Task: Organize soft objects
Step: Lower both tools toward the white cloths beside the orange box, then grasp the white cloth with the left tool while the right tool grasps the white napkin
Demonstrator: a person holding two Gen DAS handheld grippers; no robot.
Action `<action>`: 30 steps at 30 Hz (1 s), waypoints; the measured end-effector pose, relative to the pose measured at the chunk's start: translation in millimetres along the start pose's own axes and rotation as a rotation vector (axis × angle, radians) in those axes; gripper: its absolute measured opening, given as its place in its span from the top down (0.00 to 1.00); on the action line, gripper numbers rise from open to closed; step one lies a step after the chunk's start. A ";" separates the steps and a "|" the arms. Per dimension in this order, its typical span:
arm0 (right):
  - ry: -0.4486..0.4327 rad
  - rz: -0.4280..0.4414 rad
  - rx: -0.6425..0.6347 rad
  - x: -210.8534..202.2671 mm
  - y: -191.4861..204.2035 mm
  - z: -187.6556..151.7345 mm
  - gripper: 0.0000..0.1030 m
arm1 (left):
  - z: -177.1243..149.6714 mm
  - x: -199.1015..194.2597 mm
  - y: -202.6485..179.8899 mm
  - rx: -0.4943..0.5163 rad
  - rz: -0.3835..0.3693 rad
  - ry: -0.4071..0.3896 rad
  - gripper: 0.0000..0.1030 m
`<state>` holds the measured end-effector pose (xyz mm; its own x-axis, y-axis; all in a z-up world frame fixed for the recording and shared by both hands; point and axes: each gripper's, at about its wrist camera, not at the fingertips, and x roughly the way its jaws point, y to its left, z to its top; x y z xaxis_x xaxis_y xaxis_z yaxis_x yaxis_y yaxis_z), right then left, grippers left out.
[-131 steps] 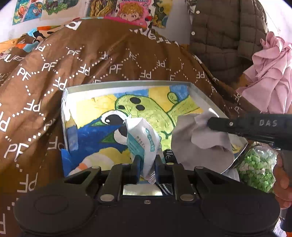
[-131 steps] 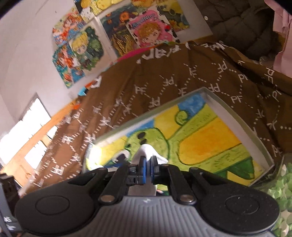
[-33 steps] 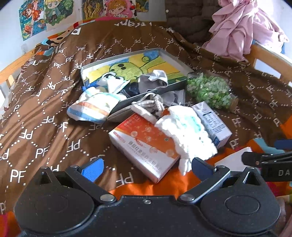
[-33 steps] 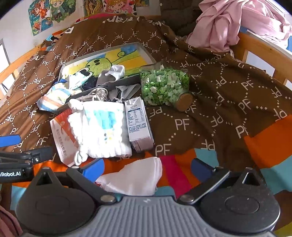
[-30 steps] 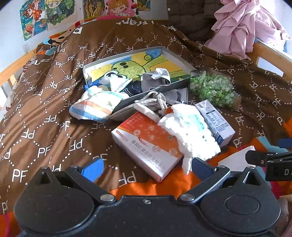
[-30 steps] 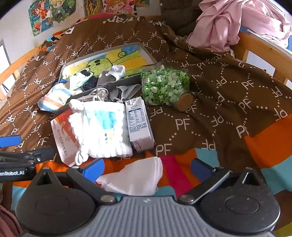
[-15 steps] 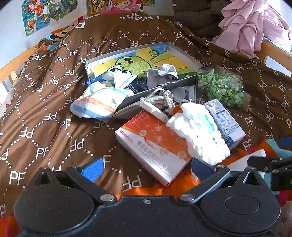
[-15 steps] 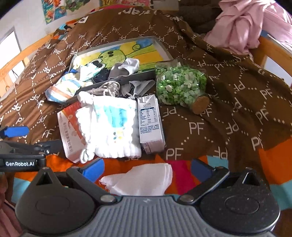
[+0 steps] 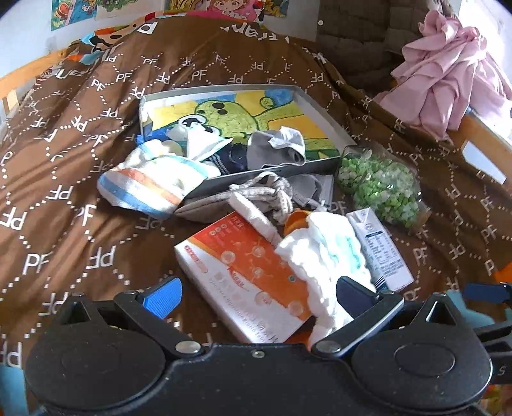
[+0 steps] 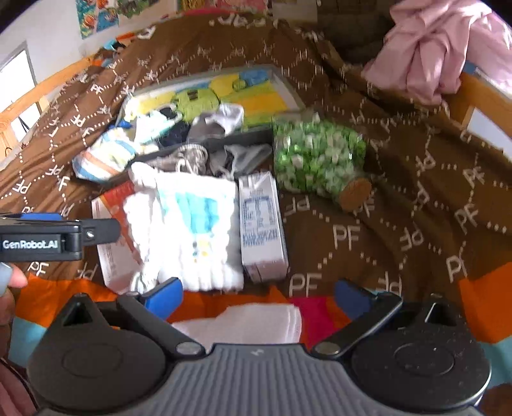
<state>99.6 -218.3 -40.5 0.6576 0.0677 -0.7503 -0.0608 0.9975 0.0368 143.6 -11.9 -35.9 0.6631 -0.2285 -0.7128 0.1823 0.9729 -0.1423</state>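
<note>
Bedroom: bed w/ quilt (image 9: pixel 96 105), posters (image 9: pixel 224 6)

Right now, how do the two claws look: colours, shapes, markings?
The left claw has a smooth black body with round discs, black linkage arms, blue finger pads and white "GenRobot.AI" lettering. The right claw is alike, with a ribbed grey body.

Motion blur smears the right wrist view, leaving the milk carton (image 10: pixel 262 224) label unreadable. A white towel (image 9: pixel 323 256) hides part of the orange box (image 9: pixel 243 275); a folded cloth (image 10: pixel 252 323) disappears behind the right gripper (image 10: pixel 257 296).
</note>
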 end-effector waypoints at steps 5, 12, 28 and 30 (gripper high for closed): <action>-0.054 -0.024 -0.029 -4.6 3.5 1.1 0.00 | 3.9 5.2 -6.9 0.022 -0.045 -0.014 0.01; 0.011 -0.041 -0.028 8.2 1.6 -0.4 0.00 | 7.9 12.1 -8.1 -0.014 -0.123 -0.003 0.01; 0.229 0.032 0.042 56.1 3.0 -17.1 0.09 | 4.9 47.6 -26.4 0.043 -0.242 0.087 0.56; 0.245 0.039 0.051 60.3 3.6 -18.8 0.12 | 4.9 47.1 -26.7 0.049 -0.242 0.087 0.63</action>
<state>125.0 -211.0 -98.0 0.4537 0.1051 -0.8849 -0.0408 0.9944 0.0972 173.6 -48.9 -62.3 0.5315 -0.4487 -0.7185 0.3646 0.8868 -0.2841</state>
